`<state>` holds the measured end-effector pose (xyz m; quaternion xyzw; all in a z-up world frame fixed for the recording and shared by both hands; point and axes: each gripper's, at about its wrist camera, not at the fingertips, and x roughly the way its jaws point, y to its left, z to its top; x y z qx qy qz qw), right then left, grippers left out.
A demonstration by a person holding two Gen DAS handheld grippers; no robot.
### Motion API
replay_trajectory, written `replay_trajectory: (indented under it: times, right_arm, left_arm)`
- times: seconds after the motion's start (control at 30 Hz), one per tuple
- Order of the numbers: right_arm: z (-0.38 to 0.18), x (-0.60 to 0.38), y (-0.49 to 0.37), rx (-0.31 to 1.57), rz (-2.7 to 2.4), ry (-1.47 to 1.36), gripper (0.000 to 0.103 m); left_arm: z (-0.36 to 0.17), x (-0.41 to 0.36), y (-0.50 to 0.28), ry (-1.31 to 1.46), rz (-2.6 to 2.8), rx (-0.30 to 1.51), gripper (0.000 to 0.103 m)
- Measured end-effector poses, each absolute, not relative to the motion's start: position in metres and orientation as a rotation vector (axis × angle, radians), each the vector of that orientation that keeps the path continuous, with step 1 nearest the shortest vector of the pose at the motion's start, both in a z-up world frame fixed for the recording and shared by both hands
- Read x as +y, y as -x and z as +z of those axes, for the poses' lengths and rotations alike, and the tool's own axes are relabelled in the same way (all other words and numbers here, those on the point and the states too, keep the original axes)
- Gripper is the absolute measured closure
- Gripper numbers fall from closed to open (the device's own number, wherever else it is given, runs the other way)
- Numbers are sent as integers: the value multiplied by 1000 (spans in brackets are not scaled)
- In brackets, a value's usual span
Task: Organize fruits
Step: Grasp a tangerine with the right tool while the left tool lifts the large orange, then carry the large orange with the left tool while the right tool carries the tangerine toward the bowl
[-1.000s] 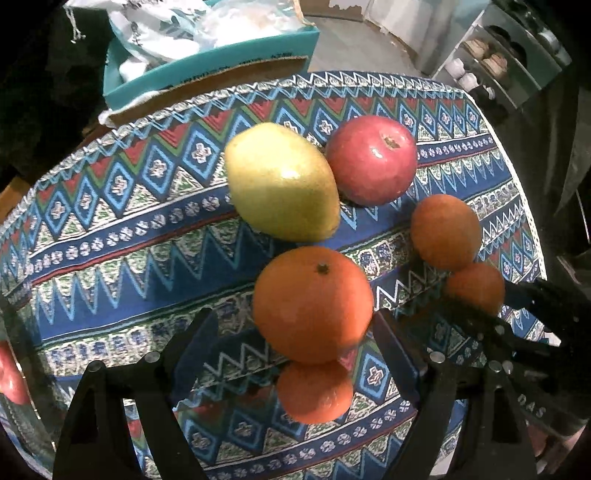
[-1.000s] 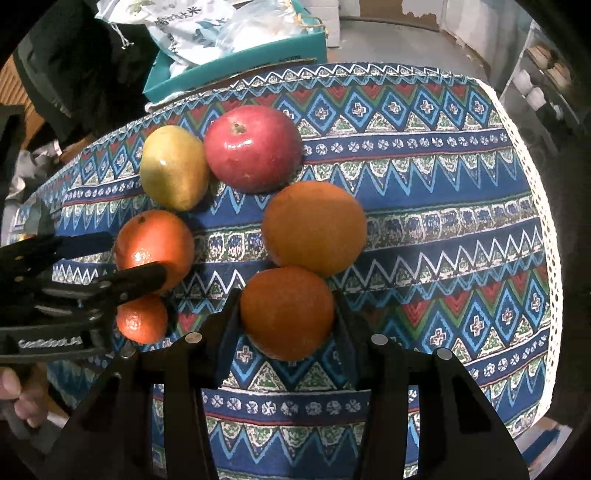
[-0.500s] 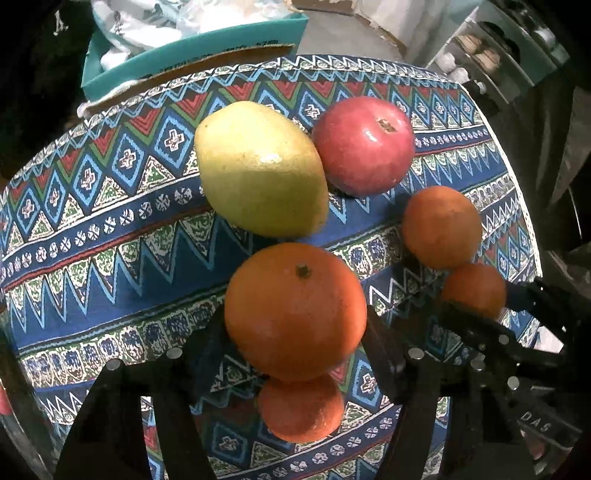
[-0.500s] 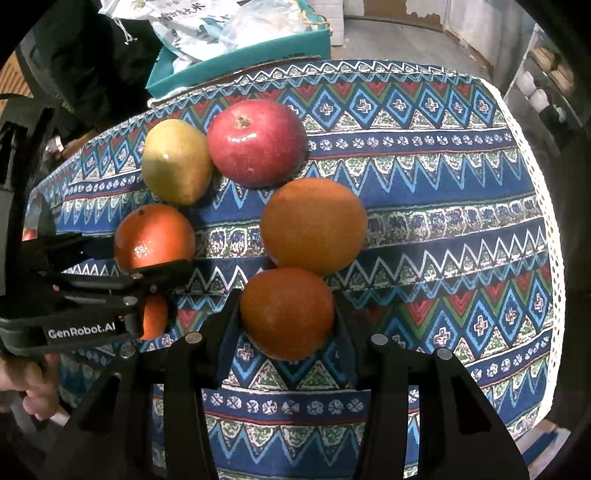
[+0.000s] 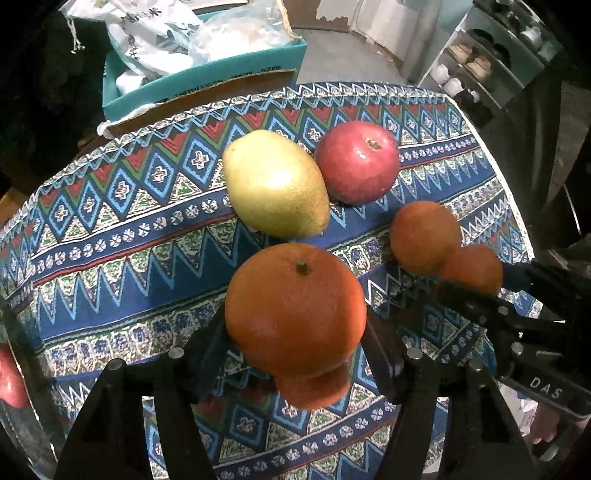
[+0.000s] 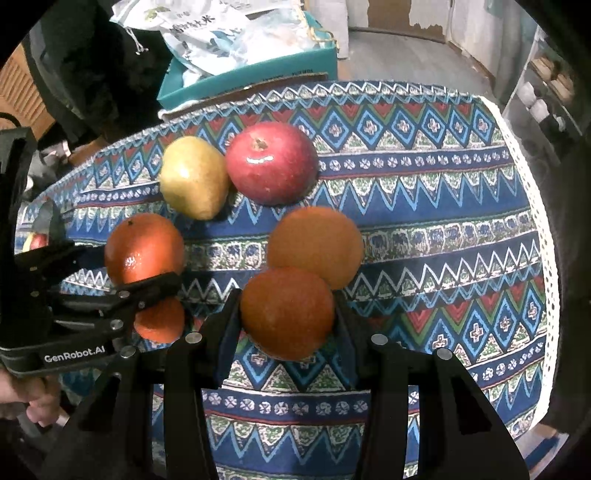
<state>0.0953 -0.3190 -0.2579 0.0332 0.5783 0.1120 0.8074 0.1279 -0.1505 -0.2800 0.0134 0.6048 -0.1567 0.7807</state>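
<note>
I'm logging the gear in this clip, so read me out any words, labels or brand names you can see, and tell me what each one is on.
"GenRobot.AI": white lettering on the body of the left gripper, seen from the right wrist.
"DAS": on the body of the right gripper, seen from the left wrist; it may be part of a longer word.
Print on the teal box edge and the white bag: too blurred to read.

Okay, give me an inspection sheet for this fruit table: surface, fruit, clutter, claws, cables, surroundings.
Surface: patterned tablecloth, white lace edge.
Job's things: pear touching red apple; four oranges: stemmed orange, dark orange, pale orange, small orange.
Clutter: teal box of plastic bags behind the table.
Claws: left claw shut on stemmed orange; right claw shut on dark orange.
Cables: nothing seen.
Surroundings: shelf unit, concrete floor.
</note>
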Motion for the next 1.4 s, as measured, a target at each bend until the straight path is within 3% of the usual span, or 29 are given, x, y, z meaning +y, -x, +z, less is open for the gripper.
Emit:
replay_trajectory:
  times: [1.4]
  right_arm:
    - [-125,-264,-66,948,359,-17,57]
  left_arm:
    - [-140,-83,-62,-13,-286,1025,34]
